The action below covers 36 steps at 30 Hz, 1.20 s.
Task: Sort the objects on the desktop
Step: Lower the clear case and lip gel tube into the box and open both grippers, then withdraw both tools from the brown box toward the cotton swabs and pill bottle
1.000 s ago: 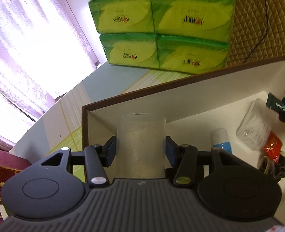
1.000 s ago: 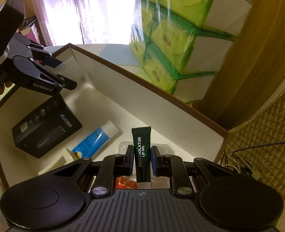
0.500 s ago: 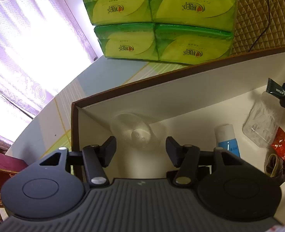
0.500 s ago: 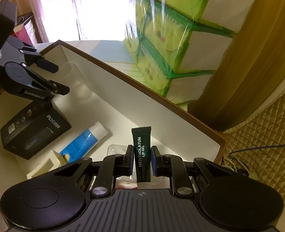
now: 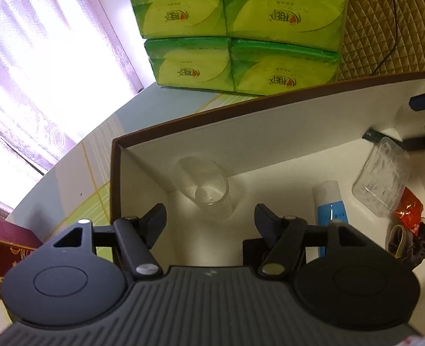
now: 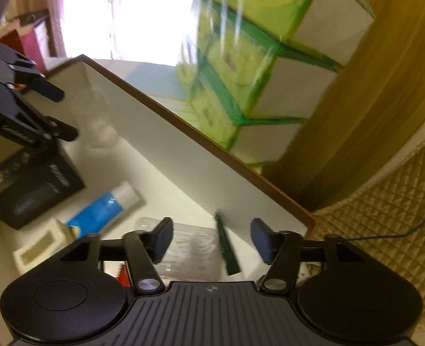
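A clear plastic cup point(image 5: 203, 186) stands in the far left corner of the white box point(image 5: 241, 106). My left gripper point(image 5: 210, 220) hovers just above it, jaws opening, pads clear of the cup. In the right wrist view the cup point(image 6: 97, 127) is a blur beyond the left gripper point(image 6: 61, 114). My right gripper point(image 6: 212, 235) is also opening. A dark green lip gel tube point(image 6: 226, 248) hangs tilted and blurred between its jaws, touching neither pad, close to the box wall point(image 6: 183, 173).
Inside the box lie a blue and white tube point(image 5: 330, 207), a clear plastic packet point(image 5: 382, 178), a red sachet point(image 5: 408, 213), a dark scrunchie point(image 5: 411, 245), a black carton point(image 6: 30, 187) and a small white item point(image 6: 39, 248). Stacked green tissue packs point(image 5: 241, 43) stand behind the box.
The left jaws spread and let go of the cup, which now stands in the box corner. The right jaws opened from shut and released the lip gel tube, which tips over.
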### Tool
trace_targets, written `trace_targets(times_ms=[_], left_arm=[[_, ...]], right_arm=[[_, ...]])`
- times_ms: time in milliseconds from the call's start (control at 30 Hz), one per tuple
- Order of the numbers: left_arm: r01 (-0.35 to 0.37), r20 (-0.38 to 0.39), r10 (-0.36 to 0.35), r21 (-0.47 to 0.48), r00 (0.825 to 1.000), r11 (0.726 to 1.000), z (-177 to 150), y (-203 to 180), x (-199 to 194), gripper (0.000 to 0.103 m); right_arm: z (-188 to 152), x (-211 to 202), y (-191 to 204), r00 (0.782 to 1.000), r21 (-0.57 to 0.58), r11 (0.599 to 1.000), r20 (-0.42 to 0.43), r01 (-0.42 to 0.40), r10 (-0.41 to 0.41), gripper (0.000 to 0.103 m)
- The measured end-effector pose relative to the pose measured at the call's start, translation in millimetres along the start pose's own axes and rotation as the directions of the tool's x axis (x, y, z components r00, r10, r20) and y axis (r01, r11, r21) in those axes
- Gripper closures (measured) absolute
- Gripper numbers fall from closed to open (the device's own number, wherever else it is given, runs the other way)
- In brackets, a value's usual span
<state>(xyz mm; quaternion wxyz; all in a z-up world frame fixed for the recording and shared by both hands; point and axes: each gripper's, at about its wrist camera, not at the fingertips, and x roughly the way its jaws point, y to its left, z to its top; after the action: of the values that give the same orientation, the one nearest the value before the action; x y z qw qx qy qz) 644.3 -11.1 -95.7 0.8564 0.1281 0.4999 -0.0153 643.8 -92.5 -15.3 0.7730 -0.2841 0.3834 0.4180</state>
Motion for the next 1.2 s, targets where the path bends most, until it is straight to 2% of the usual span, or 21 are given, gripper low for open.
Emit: trace_targets(times_ms=[100, 233, 400, 767, 1200], left_arm=[[0.003, 0.006, -0.003, -0.017, 1.0, 1.0, -2.0, 3.3, -4.5, 0.033], [0.007, 0.018, -0.007, -0.028, 1.0, 1.0, -4.0, 3.8, -12.7, 0.025], [0.011, 0.034, -0.011, -0.013, 0.999, 1.0, -6.6, -1.3, -25.5, 0.022], [0.017, 0.059, -0.016, -0.021, 0.998, 1.0, -19.5, -9.8, -51.9, 0.017], [0.047, 0.13, -0.037, -0.074, 0.991, 0.996, -50.1, -18.5, -106.8, 0.012]], right_arm=[[-2.7, -5.9, 4.1, 0.999, 0.007, 0.999, -0.001, -0.033, 0.033, 0.028], [-5.3, -12.7, 8.8, 0.999, 0.026, 0.999, 0.008, -0.044, 0.044, 0.02], [-5.0, -23.7, 15.0, 0.999, 0.049, 0.998, 0.022, -0.046, 0.045, 0.01], [-6.8, -51.5, 28.5, 0.997, 0.049, 0.998, 0.06, -0.051, 0.048, 0.005], [-23.2, -93.1, 44.9, 0.993, 0.088, 0.995, 0.109, -0.044, 0.035, 0.002]])
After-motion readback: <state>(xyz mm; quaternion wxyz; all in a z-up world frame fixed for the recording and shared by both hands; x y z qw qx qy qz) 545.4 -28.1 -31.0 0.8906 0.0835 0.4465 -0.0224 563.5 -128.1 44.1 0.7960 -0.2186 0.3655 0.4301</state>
